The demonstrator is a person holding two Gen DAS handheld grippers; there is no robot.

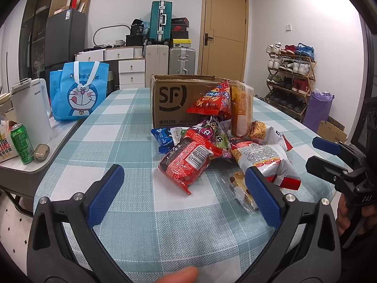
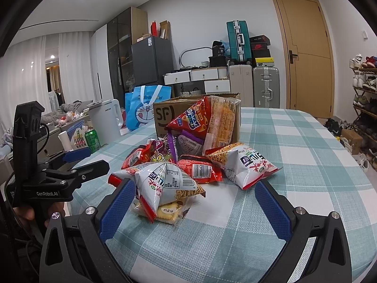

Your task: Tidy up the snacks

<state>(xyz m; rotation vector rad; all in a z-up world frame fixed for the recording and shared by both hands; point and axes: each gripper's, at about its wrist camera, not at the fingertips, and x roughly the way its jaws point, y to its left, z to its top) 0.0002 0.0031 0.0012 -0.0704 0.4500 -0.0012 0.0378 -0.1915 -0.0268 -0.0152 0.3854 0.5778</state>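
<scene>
1. My left gripper (image 1: 183, 191) hangs wide open and empty, just short of the pile, aimed at the red noodle packet (image 1: 186, 164).
2. My right gripper (image 2: 195, 202) is spread and empty, its jaws flanking the white noodle bag (image 2: 165, 184), which lies on a biscuit pack (image 2: 168, 213); contact is probably not yet made.
3. The snack pile (image 1: 219, 139) lies heaped on the checked tablecloth (image 1: 132, 127) against the SF cardboard box (image 1: 169, 99), the likely container.
4. The red chip bag (image 2: 194, 118) leans on the box wall.
</scene>
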